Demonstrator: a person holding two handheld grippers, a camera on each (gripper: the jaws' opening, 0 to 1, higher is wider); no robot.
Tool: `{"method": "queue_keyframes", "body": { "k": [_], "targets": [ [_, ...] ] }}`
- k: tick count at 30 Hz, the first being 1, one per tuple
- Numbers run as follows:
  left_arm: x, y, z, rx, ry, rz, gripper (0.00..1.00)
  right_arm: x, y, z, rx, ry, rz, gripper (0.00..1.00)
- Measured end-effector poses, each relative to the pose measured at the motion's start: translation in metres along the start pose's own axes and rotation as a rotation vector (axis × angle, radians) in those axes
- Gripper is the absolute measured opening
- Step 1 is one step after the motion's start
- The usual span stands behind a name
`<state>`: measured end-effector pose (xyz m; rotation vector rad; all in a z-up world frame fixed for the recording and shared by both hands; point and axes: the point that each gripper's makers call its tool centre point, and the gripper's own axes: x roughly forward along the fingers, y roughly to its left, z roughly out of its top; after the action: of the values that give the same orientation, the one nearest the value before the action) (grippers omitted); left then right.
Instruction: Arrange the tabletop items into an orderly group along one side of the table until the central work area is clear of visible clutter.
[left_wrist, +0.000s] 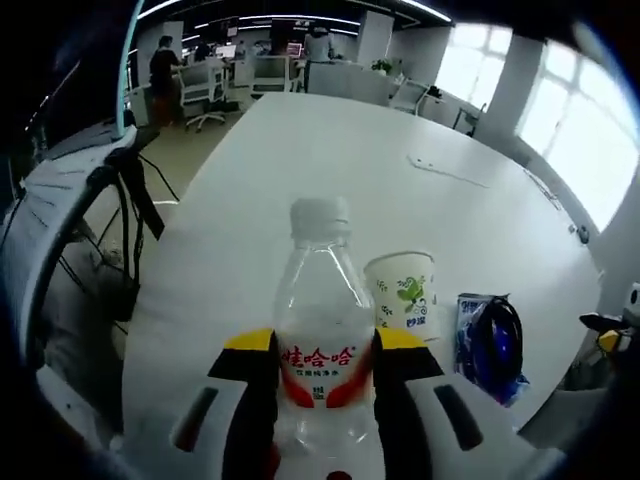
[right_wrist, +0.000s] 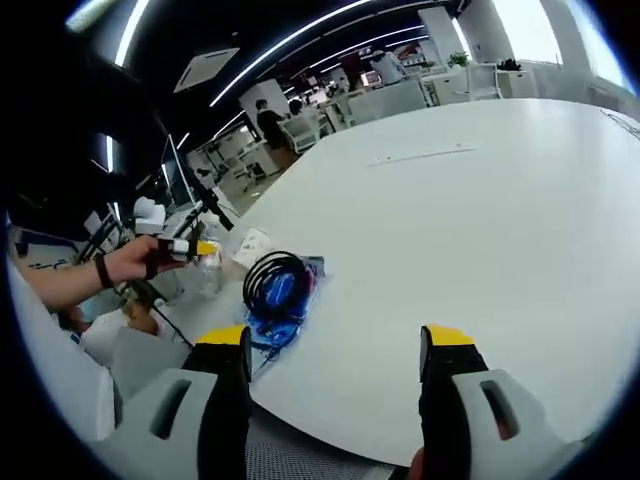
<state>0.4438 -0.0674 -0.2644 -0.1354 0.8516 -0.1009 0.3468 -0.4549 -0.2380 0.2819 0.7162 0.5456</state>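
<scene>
Left gripper view: bottle (left_wrist: 322, 330) between fingers (left_wrist: 255, 400)

We see lots of bare white table (left_wrist: 330, 160) ahead, so a gripper could slide far that way. Close to the near edge, three things block the way: our left gripper (left_wrist: 325, 355) is closed around a clear water bottle (left_wrist: 320, 350), a paper cup (left_wrist: 402, 290) stands just beside it, and a coiled black cable on a blue packet (right_wrist: 278, 290) lies near the cup. Our right gripper (right_wrist: 335, 350) is wide open over bare table
</scene>
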Motion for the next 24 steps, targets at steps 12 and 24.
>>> {"method": "queue_keyframes", "body": {
  "k": [12,24],
  "targets": [
    [-0.014,-0.004,-0.002,0.012,-0.020,0.014,0.35,-0.002,0.001,-0.003,0.001,-0.003,0.014,0.68],
    [-0.026,-0.008,-0.007,0.009,-0.057,0.013,0.35,-0.005,-0.002,-0.003,0.001,-0.007,0.015,0.68]
  ]
}}
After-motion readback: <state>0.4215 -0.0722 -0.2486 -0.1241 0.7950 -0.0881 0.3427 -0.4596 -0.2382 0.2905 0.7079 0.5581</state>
